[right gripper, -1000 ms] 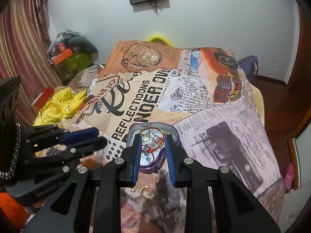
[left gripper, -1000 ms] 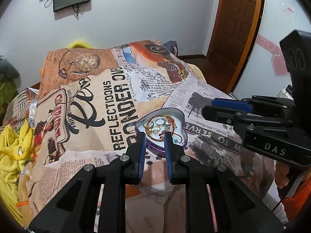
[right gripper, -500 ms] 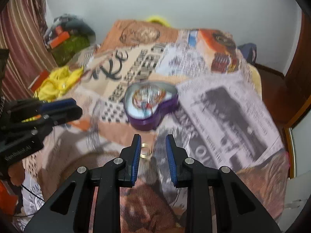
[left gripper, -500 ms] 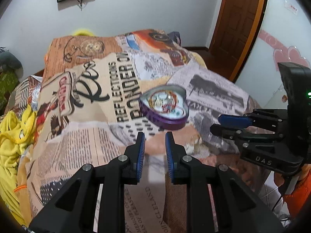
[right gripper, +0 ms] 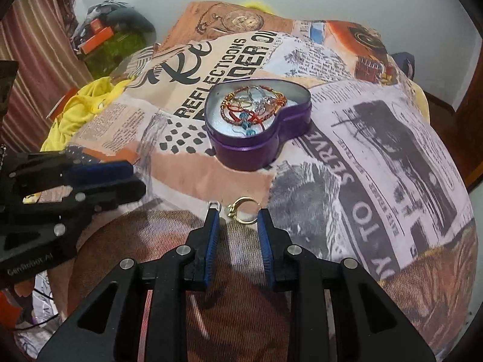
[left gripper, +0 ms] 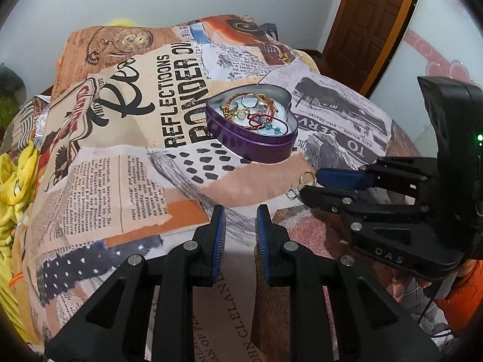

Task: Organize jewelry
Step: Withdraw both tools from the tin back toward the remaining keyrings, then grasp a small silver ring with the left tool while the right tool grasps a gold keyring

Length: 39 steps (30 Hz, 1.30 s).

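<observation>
right wrist view shows the right gripper (right gripper: 237, 215) has dropped lower and tipped down over the bed's printed blanket (right gripper: 392, 157), so the gold ring (right gripper: 245, 209) that sat well ahead of it a second ago now lies just off its tips, partly between them. its jaws stand a little apart and grasp nothing; the ring rests loose on the blanket. a small silver ring (right gripper: 213, 204) peeks out right at the tip of the left-hand finger, touching or nearly so, i can't tell which. the purple heart-shaped tin (right gripper: 259, 144) sits further back on the bed, lid off, with bracelets and rings already heaped inside.

left wrist view has the left gripper (left gripper: 240, 211) lowered too, its jaws a narrow gap apart with only blanket beneath them, nothing held. it hangs beside the right one, apart from both loose rings.

to my eye the descent puts the right gripper in place to pinch the gold ring and carry it to the tin; the two stray rings look like all that remains outside.
</observation>
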### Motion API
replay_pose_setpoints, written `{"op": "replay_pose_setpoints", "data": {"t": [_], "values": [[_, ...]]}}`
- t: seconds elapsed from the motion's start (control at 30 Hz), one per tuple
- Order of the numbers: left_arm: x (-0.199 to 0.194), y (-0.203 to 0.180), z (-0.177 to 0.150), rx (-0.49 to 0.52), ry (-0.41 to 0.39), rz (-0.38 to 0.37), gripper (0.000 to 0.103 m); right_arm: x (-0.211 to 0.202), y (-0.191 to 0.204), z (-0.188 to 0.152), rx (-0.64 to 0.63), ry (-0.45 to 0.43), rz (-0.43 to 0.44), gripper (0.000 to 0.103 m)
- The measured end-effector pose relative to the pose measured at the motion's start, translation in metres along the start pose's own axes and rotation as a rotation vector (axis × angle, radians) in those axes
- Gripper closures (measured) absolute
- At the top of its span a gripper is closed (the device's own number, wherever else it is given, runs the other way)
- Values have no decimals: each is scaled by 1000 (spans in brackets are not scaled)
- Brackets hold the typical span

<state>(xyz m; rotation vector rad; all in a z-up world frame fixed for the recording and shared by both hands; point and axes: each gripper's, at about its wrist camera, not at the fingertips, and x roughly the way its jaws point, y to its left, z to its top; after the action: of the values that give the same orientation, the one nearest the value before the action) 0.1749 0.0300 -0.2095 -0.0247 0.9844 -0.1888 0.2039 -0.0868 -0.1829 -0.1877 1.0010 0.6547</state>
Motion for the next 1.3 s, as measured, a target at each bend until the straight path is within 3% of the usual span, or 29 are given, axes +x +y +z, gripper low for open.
{"op": "replay_pose_setpoints", "data": {"t": [0.37, 0.4, 0.43, 0.47, 0.57, 0.97, 1.07, 1.13, 1.23, 1.3], "values": [[8, -9, 2, 22, 25, -18, 83, 5, 4, -2, -53, -25, -19, 81], [9, -10, 2, 22, 29, -22, 83, 5, 3, -2, -49, -28, -14, 82], [9, -11, 2, 22, 33, -28, 83, 4, 1, -2, -42, -31, -16, 95], [11, -12, 3, 19, 42, -42, 83, 3, 0, -2, -34, -28, -17, 96], [15, -17, 6, 13, 56, -71, 83, -3, -8, -3, 5, -39, 9, 96], [41, -34, 16, 8, 73, -82, 83, -32, -32, -13, 43, -93, -36, 96], [44, -35, 18, 13, 65, -63, 86, -26, -36, -13, 70, -44, -26, 92], [46, -36, 19, 27, 60, -45, 94, -24, -38, -13, 86, -23, -7, 87], [47, -35, 20, 32, 57, -51, 94, -27, -36, -13, 86, -31, 8, 76], [45, -31, 20, 21, 54, -65, 94, -29, -33, -13, 72, -46, -6, 75]]}}
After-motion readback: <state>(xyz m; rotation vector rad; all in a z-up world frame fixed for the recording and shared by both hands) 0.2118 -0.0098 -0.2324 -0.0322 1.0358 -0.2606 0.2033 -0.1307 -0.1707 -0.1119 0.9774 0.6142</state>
